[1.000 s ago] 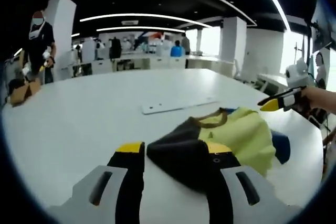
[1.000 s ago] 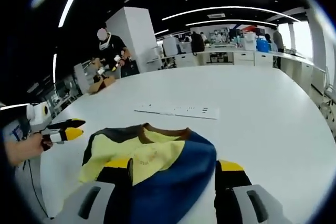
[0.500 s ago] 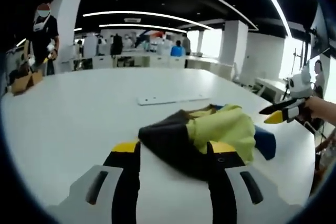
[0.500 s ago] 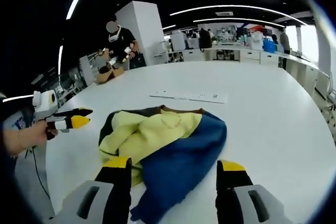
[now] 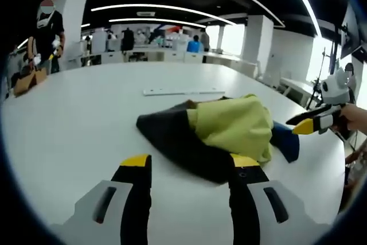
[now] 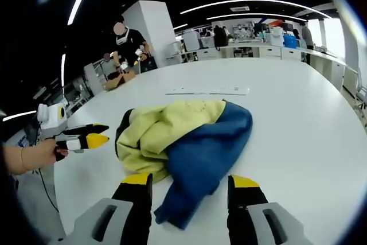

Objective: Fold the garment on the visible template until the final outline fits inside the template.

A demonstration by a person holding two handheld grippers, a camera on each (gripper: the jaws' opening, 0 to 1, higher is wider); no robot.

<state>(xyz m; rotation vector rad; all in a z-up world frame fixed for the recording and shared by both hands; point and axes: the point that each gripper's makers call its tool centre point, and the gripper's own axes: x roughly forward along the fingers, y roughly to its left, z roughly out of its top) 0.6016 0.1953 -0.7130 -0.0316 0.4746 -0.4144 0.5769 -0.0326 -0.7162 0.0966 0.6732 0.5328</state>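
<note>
Both grippers sit empty, jaws apart, left gripper (image 5: 186,167) and right gripper (image 6: 187,187) flanking the bunched yellow, navy and black fabric garment (image 6: 183,136) on the white table (image 5: 69,124), probably picking a grab point.

An open-plan lab: white columns (image 5: 257,44), curved ceiling light strips (image 5: 160,8), equipment benches (image 6: 252,45), a person (image 6: 129,47) working nearby.

Your garment (image 6: 183,136) was colour-blocked: pale yellow body, blue sleeve, black sleeve, no print legible | your left gripper (image 5: 189,179) had black jaws tipped yellow on a grey body | your right gripper (image 6: 186,190) matched those colours | table (image 5: 74,119) was plain white | flat strip (image 5: 183,90) on it was white
</note>
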